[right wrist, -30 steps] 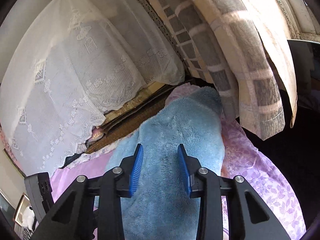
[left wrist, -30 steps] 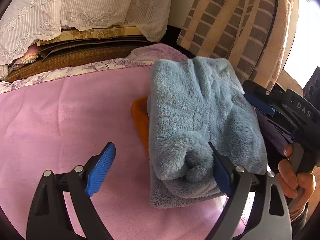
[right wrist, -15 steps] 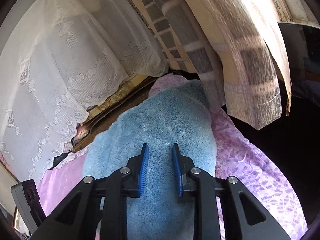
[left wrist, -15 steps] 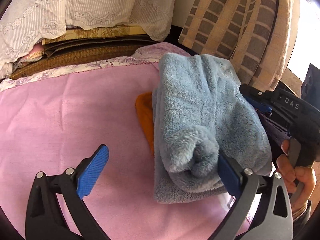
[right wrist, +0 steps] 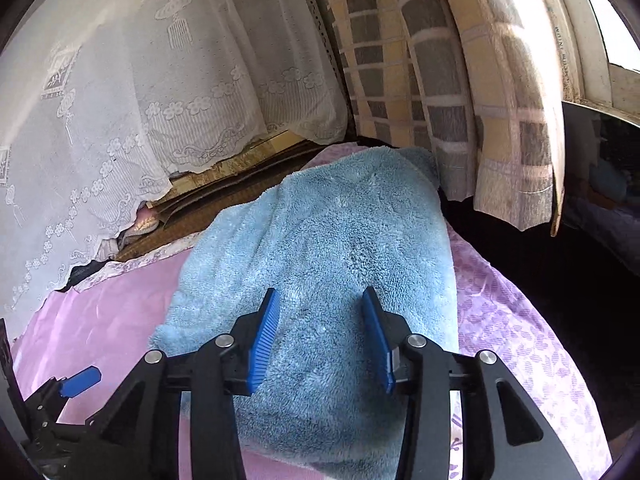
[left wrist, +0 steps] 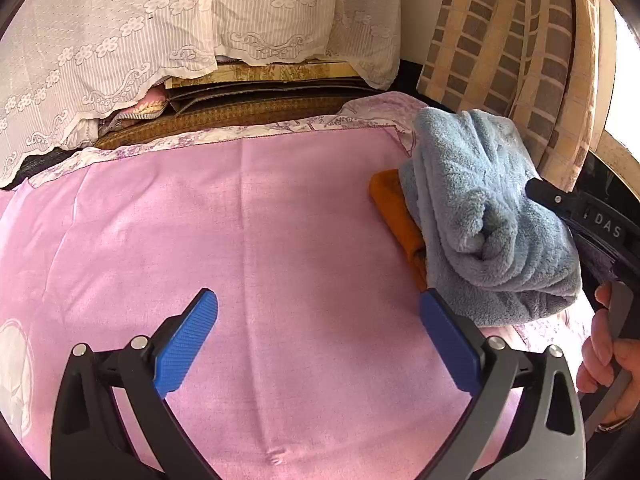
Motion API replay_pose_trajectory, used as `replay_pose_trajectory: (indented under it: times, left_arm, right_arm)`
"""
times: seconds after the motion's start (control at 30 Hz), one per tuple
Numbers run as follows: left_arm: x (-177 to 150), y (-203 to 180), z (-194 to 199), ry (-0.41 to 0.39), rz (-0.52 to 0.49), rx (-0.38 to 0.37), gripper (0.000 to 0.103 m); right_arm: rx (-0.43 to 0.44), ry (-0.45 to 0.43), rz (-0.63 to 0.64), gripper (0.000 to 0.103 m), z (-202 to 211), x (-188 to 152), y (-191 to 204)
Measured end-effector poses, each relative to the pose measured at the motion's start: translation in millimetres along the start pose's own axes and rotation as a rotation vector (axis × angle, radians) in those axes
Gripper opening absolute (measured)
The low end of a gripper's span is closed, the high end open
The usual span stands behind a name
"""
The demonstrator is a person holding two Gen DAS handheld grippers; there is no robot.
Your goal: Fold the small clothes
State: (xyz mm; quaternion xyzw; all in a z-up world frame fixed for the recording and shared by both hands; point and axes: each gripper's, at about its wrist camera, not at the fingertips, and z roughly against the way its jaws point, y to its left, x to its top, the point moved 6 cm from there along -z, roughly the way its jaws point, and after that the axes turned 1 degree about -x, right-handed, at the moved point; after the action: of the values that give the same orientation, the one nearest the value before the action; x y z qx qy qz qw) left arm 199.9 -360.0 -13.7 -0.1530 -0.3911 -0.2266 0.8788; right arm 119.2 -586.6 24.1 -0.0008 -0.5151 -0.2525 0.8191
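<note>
A folded blue fleece garment (left wrist: 484, 216) lies at the right on the pink sheet (left wrist: 248, 232), on top of a folded orange cloth (left wrist: 396, 208). My left gripper (left wrist: 318, 336) is open and empty, low over the sheet just left of the fleece. In the right wrist view the fleece (right wrist: 332, 248) fills the middle. My right gripper (right wrist: 320, 340) is open just above the fleece, with nothing between its jaws. The right gripper's body (left wrist: 592, 220) shows in the left wrist view behind the fleece.
White lace covers (left wrist: 160, 32) hang over stacked bedding at the back. A checked curtain (right wrist: 460, 100) hangs at the right by the window. The bed's patterned lilac edge (right wrist: 520, 340) drops off into dark space on the right.
My left gripper has drawn back and to the left, off the fleece. My right gripper narrowed on the fleece half a second ago and has opened wider now.
</note>
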Motion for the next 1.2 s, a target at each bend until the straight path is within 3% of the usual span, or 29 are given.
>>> replay_pose_trajectory:
  times: [0.07,0.13,0.2,0.27,0.37,0.5,0.83,1.0,1.2]
  left_arm:
    - [-4.8,4.7,10.0,-0.021,0.003,0.003,0.098]
    - [-8.0,8.4,19.3,-0.044,0.004,0.020,0.098]
    - [-10.9,10.8,29.4,-0.068,0.004,0.043,0.098]
    - [-13.8,10.5,41.4,-0.097,-0.004,0.063,0.098]
    - [-16.8,3.3,60.7,-0.142,-0.027,0.089,0.098]
    - [-21.2,-10.4,86.9,-0.193,-0.068,0.096,0.098]
    - [-39.2,-31.9,123.3,-0.244,-0.119,0.095,0.098]
    - [-42.8,-40.1,131.2,-0.262,-0.161,0.109,0.098]
    - [-41.1,-33.7,144.5,-0.283,-0.134,0.081,0.098]
  right_arm:
    - [0.014,-0.042,0.007,0.047,21.0,-5.9,5.9]
    - [-0.014,-0.110,0.020,0.064,43.3,-15.5,8.3]
    - [-0.058,-0.165,0.049,0.072,62.6,-29.3,8.8]
    - [-0.107,-0.193,0.087,0.073,77.5,-41.7,10.3]
    - [-0.187,-0.263,0.139,0.085,103.3,-53.1,15.3]
    - [-0.230,-0.316,0.131,0.096,131.9,-61.2,17.6]
    - [-0.190,-0.231,-0.025,0.099,145.2,-89.9,-5.5]
    - [-0.243,-0.214,0.026,0.099,138.4,-94.7,-0.1]
    - [-0.279,-0.219,0.103,0.099,138.8,-103.3,17.6]
